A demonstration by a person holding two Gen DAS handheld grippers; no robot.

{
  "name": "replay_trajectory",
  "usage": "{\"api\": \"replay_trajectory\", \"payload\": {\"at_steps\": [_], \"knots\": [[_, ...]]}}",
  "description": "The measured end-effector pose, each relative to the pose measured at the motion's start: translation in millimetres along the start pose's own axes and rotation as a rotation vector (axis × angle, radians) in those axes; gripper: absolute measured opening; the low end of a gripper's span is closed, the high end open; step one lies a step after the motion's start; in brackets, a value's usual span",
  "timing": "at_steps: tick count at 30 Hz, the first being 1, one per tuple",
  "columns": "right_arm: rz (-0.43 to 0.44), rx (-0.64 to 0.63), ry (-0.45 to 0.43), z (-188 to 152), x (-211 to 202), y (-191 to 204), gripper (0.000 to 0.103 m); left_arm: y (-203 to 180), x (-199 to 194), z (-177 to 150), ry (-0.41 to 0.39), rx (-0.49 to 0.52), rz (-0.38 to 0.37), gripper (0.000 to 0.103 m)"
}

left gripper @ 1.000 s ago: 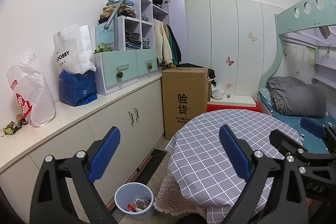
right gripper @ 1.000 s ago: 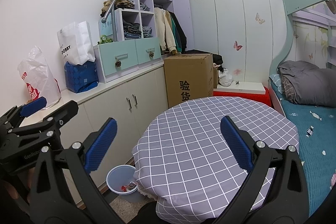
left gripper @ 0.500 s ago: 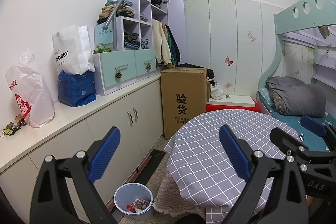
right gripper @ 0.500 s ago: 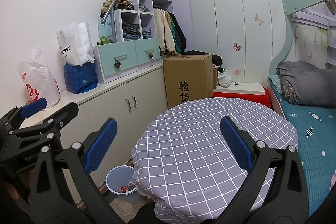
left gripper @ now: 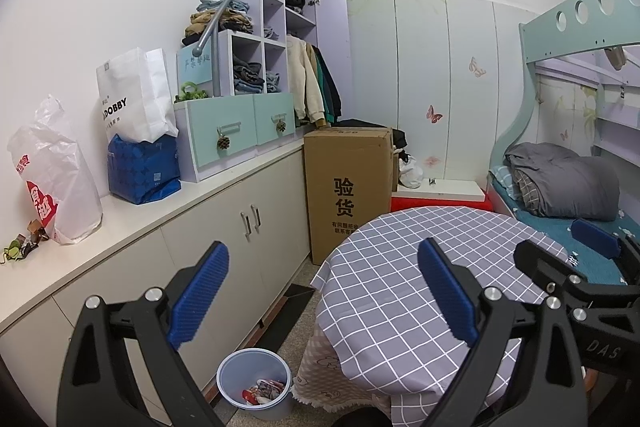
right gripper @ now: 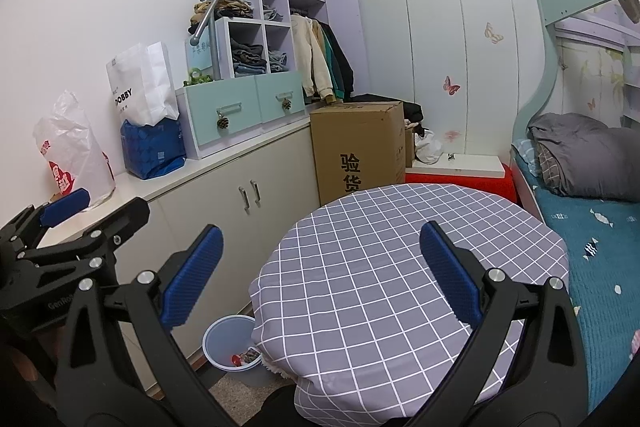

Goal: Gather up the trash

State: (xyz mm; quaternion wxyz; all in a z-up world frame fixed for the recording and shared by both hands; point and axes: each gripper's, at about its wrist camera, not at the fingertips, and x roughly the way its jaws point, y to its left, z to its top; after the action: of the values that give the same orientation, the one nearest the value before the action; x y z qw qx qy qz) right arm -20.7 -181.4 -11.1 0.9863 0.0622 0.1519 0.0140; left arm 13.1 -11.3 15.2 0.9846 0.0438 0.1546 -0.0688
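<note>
A pale blue bin (left gripper: 254,383) stands on the floor between the cabinet and the round table, with red and white wrappers (left gripper: 264,389) inside; in the right wrist view the bin (right gripper: 226,347) is partly hidden by the tablecloth. My left gripper (left gripper: 324,297) is open and empty, held above the bin and the table's left edge. My right gripper (right gripper: 320,277) is open and empty over the checked tablecloth (right gripper: 400,267). Each gripper shows at the edge of the other's view.
A long white cabinet (left gripper: 224,227) runs along the left wall with plastic and paper bags (left gripper: 52,179), small scraps (left gripper: 20,245) and drawers on top. A tall cardboard box (left gripper: 348,187) stands behind the table. A bunk bed (right gripper: 592,211) is at the right.
Both views have shifted very slightly; the grippers stay open and empty. Nothing was picked up or let go.
</note>
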Motion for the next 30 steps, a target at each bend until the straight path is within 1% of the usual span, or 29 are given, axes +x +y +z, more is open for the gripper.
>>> {"api": "replay_trajectory", "payload": {"at_steps": [30], "knots": [[-0.002,0.001,-0.001,0.3,-0.6,2.7,0.097,0.0,2.3,-2.7,-0.002,0.007,-0.010,0.094]]}}
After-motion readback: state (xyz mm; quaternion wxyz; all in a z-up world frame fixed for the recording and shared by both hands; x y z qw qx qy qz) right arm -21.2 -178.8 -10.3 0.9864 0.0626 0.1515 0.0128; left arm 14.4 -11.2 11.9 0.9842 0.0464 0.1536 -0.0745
